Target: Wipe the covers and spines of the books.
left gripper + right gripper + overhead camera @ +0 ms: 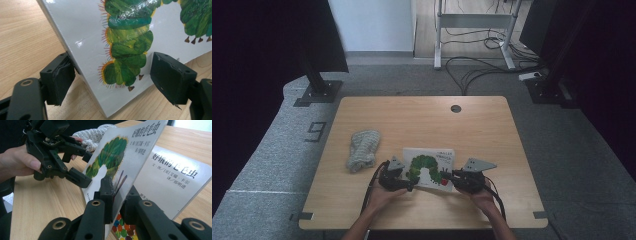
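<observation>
Near the front edge of the table (362,210), about midway along it: a picture book (429,168) with a green caterpillar on its cover, a gripper at each end.

Work in hand: opening the book, as I read it.

Cover (120,157): already lifted off the first page (175,185) and standing tilted; the printed title shows on both.

Right gripper (117,200): jaws squeezed together on the lower edge of the raised cover, so this one carries it.

Left gripper (110,75): jaws wide apart, one on each side of the book's near corner. The left pad (61,72) sits against the spine edge, the right pad (170,75) looks clear of the cover. No grip that I can see.

Done so far: cover pinched and raised partway.

Left to do: by my judgement, swing the cover over and lay it flat, or take hold with the left gripper to steady the book. Which is meant I cannot tell.

Also there: a grey knitted cloth (362,148) nearer the left edge, well apart from the book, untouched.
</observation>
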